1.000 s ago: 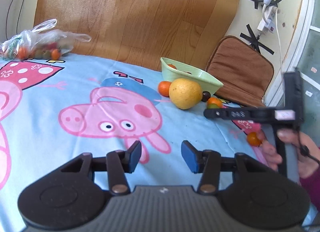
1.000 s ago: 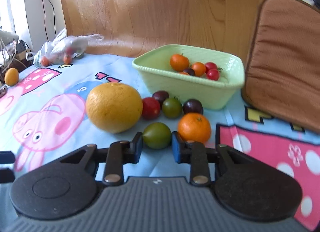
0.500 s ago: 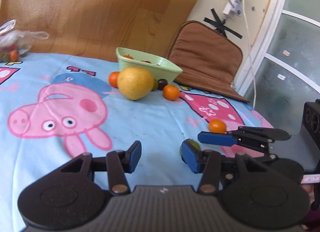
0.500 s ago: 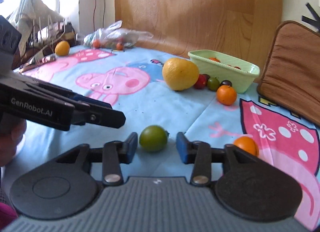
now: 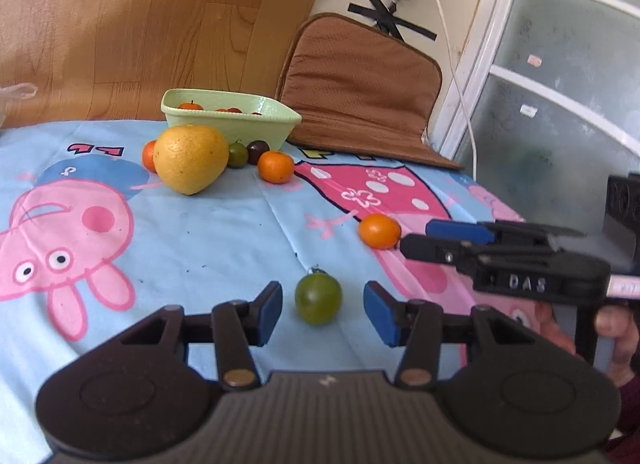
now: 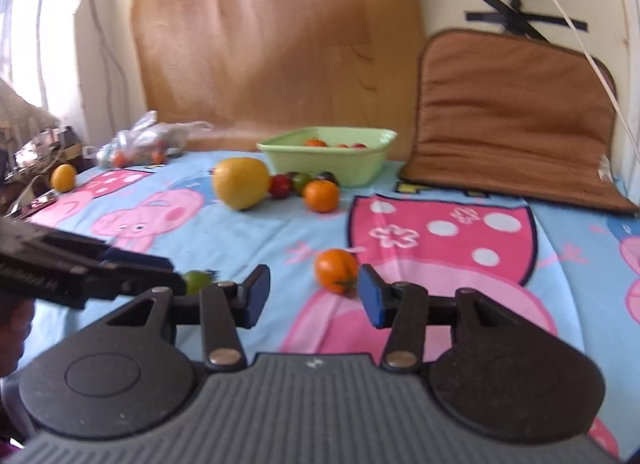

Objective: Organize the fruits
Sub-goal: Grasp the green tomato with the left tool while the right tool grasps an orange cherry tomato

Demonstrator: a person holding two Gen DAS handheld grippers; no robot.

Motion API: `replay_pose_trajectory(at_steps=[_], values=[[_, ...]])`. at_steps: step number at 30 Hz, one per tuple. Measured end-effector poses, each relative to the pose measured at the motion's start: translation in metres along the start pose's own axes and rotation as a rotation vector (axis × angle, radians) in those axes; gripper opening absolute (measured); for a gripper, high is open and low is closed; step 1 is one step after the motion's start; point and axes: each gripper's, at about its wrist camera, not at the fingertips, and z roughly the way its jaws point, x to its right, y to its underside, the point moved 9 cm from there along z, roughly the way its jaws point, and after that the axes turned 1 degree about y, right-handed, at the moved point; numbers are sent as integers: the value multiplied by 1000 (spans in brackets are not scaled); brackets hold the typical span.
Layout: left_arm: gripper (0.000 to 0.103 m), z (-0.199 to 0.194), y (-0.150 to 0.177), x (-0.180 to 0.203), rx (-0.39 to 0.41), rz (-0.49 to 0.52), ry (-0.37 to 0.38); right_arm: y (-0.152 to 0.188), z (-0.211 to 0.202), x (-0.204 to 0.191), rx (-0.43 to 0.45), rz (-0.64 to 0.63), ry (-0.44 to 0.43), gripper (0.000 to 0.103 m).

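Your right gripper (image 6: 312, 296) has let go of the green tomato (image 5: 318, 298), low centre, now between your left gripper's (image 5: 323, 314) open jaws, still unsorted.

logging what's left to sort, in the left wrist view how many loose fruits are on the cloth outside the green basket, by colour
orange fruits: 3
green fruits: 2
yellow fruit: 1
dark fruit: 1
total: 7
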Motion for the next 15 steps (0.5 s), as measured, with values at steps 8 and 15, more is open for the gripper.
replay_pose_trajectory(at_steps=[8,15], values=[[29,12,2,-4,-16,29,-54,4,29,-1,-51,-45,-2,48],[29,11,-21,-20,19,-31,-38,-1,39,-2,-61,3,-60,32]])
